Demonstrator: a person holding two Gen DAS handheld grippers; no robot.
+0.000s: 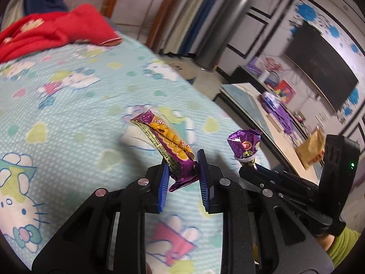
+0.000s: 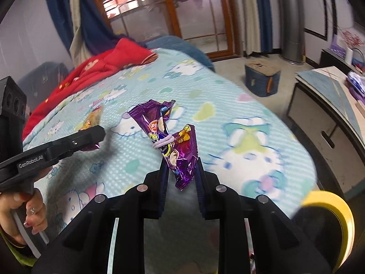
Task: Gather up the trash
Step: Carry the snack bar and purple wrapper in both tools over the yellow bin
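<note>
Your left gripper pinching a purple-and-orange snack wrapper above the Hello Kitty bedsheet, your right gripper clamping a crumpled purple wrapper near the bed's edge, only your right view showing the yellow tape roll, floor beyond open.

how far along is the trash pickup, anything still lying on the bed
Both pieces are picked up: the left gripper holds a snack wrapper, the right gripper a purple wrapper tied with a band. No other trash shows on the bedsheet. Binning remains; no bin is identifiable.
</note>
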